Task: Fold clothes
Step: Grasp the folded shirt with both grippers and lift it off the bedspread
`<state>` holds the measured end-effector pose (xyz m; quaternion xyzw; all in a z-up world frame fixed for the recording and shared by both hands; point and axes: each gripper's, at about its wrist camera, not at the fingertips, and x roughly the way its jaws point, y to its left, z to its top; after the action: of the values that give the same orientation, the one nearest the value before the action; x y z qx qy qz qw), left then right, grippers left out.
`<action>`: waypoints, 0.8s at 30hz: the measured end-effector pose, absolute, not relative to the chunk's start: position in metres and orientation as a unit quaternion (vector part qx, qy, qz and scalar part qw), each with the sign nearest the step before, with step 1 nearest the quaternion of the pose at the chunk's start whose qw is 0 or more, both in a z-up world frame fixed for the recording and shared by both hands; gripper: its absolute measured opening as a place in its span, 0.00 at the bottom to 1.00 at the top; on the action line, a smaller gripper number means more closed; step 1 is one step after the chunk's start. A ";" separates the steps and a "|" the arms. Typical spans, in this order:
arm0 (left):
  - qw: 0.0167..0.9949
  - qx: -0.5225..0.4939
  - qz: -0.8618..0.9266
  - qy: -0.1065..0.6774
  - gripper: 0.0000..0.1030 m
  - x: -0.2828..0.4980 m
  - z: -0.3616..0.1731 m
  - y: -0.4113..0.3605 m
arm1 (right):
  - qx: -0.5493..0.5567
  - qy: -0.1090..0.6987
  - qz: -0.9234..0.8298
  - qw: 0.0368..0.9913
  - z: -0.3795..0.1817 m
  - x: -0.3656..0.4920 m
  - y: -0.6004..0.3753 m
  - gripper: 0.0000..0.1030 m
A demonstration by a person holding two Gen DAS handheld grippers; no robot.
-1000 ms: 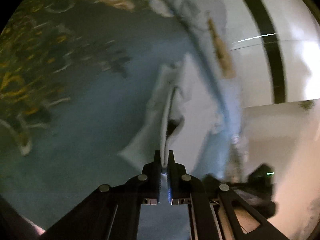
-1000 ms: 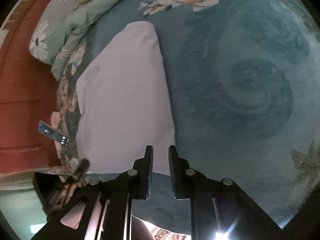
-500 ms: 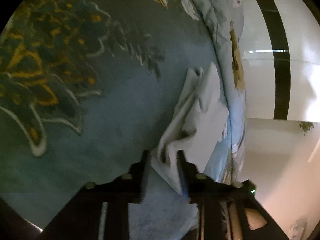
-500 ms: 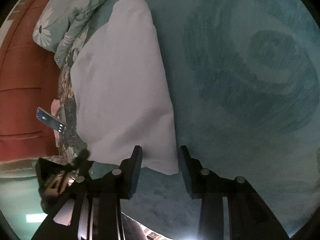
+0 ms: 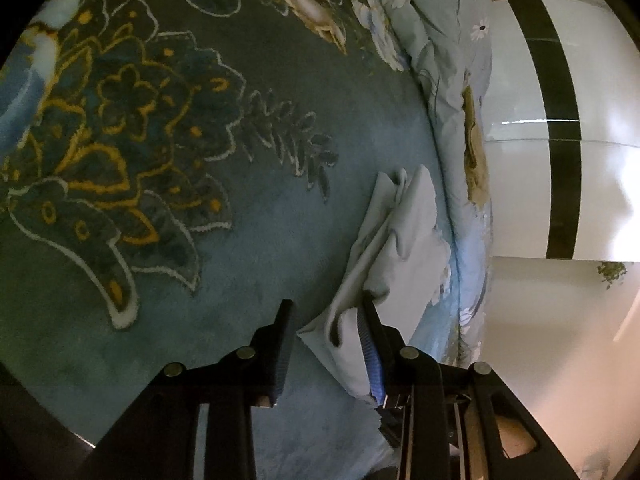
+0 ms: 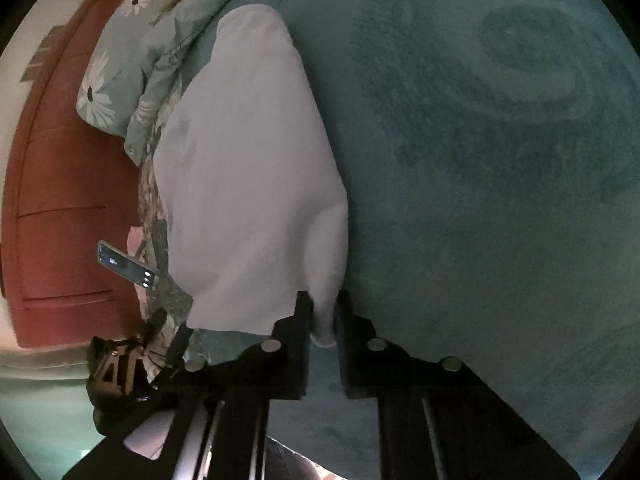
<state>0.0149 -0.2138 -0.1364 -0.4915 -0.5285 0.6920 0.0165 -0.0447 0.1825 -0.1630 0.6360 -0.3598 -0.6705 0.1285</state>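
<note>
**Operator:** Right wrist view first: my right gripper (image 6: 323, 312) has just been closing, and its 2 black fingers (image 6: 301, 320) now pinch the near corner of the pale lilac folded cloth garment (image 6: 248, 184). A small tongue of that fabric pokes out below the pads.

**Colleague:** Where does the garment lie?

**Operator:** Flat on the teal plush blanket with darker swirl patterns (image 6: 500, 200), stretching away from the gripper toward a light green daisy-print quilt (image 6: 120, 80) bunched at the far left. Beside the garment's left edge sits a dark smartphone with a lit screen (image 6: 124, 266), and behind that stands a reddish-brown padded headboard (image 6: 60, 184).

**Colleague:** And the left side?

**Operator:** From the left wrist view, my left gripper (image 5: 326, 314) stands released; the jaws opened within the last second. The crumpled end of the garment (image 5: 392, 248) rests against the right finger only, with a clear gap to the left finger. It lies near the blanket's edge, where gold and white floral motifs (image 5: 104, 152) cover the dark weave. Past that edge I see a glossy white wall with a black vertical stripe (image 5: 564, 160).
</note>
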 end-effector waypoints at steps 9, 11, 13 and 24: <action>0.037 -0.504 0.701 -0.503 0.34 -0.002 -0.126 -0.201 | 0.653 -0.217 -0.713 0.139 -0.111 -0.085 0.239 0.08; 0.048 -0.509 0.702 -0.496 0.35 -0.011 -0.124 -0.192 | 0.656 -0.176 -0.723 0.125 -0.103 -0.103 0.261 0.08; 0.059 -0.515 0.703 -0.487 0.36 -0.019 -0.123 -0.182 | 0.661 -0.154 -0.726 0.114 -0.102 -0.123 0.277 0.08; 0.124 -0.559 0.726 -0.382 0.49 -0.114 -0.107 -0.094 | 0.670 -0.141 -0.722 0.098 -0.116 -0.149 0.322 0.11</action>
<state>-0.1141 -0.0936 -0.1068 -0.5589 -0.3819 0.7255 0.1241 -0.1486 0.3217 -0.1160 0.6698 -0.1413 -0.7224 0.0977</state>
